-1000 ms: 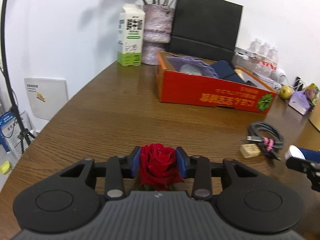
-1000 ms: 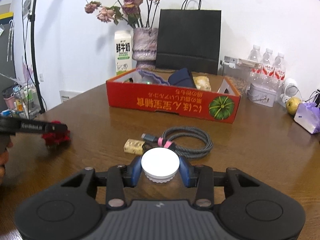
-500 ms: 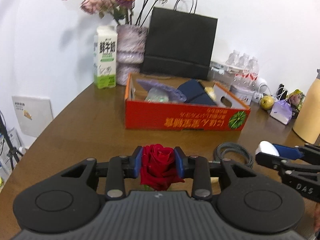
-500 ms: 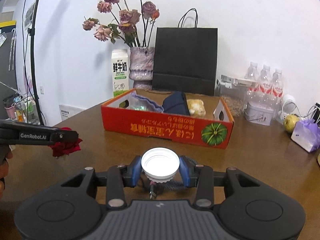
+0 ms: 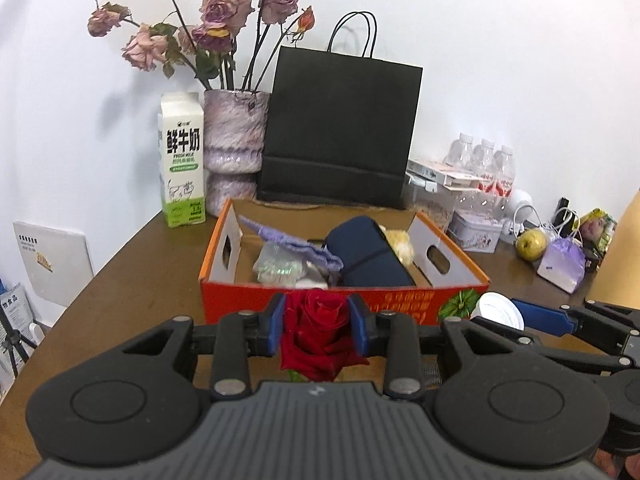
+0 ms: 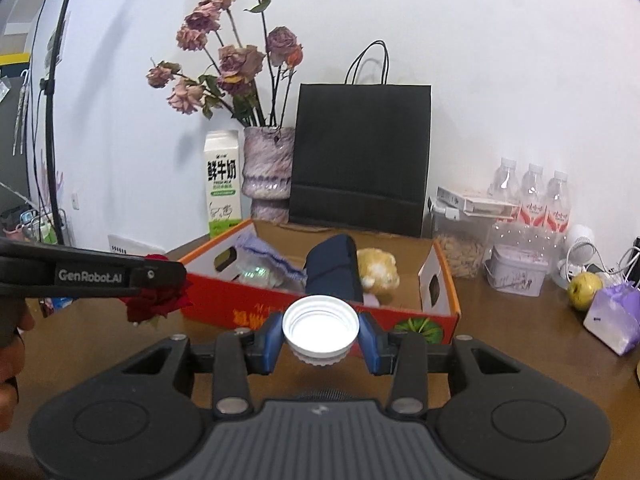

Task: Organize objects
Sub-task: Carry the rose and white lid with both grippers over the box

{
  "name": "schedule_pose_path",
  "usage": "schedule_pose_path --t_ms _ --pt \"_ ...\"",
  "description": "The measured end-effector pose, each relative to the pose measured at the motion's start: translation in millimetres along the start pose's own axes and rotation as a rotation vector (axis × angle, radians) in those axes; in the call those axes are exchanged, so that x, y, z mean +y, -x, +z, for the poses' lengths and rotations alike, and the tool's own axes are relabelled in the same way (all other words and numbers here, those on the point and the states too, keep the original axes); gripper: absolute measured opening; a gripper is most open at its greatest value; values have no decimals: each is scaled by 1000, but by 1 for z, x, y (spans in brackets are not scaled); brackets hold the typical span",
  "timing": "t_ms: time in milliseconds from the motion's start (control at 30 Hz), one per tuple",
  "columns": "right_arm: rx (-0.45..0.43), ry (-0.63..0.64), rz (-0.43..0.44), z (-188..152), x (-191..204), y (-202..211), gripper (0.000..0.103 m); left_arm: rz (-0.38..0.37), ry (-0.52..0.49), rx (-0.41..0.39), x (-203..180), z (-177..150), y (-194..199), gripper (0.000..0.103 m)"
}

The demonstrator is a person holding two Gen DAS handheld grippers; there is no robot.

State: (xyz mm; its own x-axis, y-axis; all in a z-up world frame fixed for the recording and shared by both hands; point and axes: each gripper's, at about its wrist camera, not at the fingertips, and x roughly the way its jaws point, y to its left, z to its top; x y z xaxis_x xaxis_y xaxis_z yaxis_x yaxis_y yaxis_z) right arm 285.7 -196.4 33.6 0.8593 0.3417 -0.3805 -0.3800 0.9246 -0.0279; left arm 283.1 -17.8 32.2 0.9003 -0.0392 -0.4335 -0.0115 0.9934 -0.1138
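My left gripper is shut on a red rose head, held in the air just before the red cardboard box. My right gripper is shut on a white screw cap, also raised in front of the box. In the right wrist view the left gripper with the rose shows at the left, near the box's left corner. From the left wrist view the white cap sits at the right. Inside the box lie a dark blue pouch, a purple cloth and a yellow plush.
Behind the box stand a milk carton, a vase of dried roses and a black paper bag. To the right are water bottles, a tin, a green apple and a purple pouch. A person's hand holds the left gripper.
Both grippers have risen from the table and moved toward the red box, each keeping its hold. The cable and small block on the table have dropped out of view.
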Motion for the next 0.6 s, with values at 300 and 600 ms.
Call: schedule_pose_path --t_ms 300,600 --pt "-17 -19 -12 19 -16 -35 39 -4 48 -27 -3 22 -34 34" --pt "-32 -33 -25 32 -34 -69 39 -3 43 -30 -6 37 -70 34"
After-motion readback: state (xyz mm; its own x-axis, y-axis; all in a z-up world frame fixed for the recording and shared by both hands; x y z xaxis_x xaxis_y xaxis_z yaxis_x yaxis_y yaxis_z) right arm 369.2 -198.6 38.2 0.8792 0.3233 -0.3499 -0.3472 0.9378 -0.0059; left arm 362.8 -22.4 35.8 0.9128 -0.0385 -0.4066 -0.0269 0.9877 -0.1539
